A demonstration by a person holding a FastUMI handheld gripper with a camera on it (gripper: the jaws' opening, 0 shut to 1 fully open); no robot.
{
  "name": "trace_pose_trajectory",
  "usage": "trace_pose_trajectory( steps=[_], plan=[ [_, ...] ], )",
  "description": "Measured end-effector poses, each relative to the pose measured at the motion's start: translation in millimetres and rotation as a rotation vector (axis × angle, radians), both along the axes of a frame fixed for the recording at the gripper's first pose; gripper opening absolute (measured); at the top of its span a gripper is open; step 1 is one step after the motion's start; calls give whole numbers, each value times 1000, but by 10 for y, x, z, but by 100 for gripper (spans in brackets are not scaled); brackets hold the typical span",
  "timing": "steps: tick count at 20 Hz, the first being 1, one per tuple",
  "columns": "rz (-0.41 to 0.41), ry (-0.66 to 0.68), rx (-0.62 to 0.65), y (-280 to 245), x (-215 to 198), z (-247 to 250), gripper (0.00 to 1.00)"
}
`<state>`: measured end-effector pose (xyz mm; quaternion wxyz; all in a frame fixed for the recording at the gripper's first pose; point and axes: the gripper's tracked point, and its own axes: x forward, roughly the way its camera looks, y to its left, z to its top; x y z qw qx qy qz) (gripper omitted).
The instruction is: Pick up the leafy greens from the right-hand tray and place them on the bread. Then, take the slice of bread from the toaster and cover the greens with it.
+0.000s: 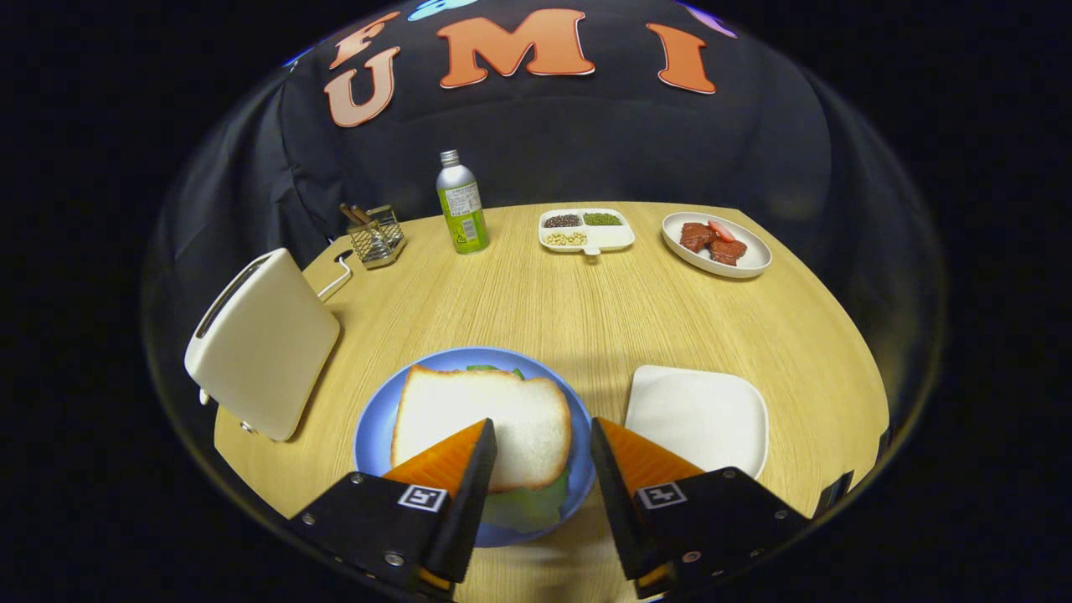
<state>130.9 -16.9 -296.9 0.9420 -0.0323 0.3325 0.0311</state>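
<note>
A slice of white bread lies on top of the leafy greens on a blue plate. Green edges stick out at the slice's near side and at its far edge. My gripper hovers open just above the near rim of the plate, with nothing between its fingers. The left finger overlaps the bread's near corner in the view. The white toaster stands to the left of the plate, its slot facing up. A white square tray sits bare to the right of the plate, beyond the right finger.
At the table's far side stand a green bottle, a wire cutlery holder, a divided dish of beans and a white plate with meat slices. The toaster's cord runs behind it.
</note>
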Motion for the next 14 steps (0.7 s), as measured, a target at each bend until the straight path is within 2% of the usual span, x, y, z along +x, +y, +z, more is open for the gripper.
trace_pose_trajectory(
  steps=[1, 2, 4, 8, 14],
  plan=[
    [-3, -21, -9, -36, 12, 92, 75],
    [-4, -48, -20, -67, 22, 217, 86],
    [-2, -111, -42, -143, 65, 529, 96],
    [-1, -281, -60, -288, 156, 1343, 98],
    [-19, -502, -38, -557, 52, 2463, 97]
  ],
)
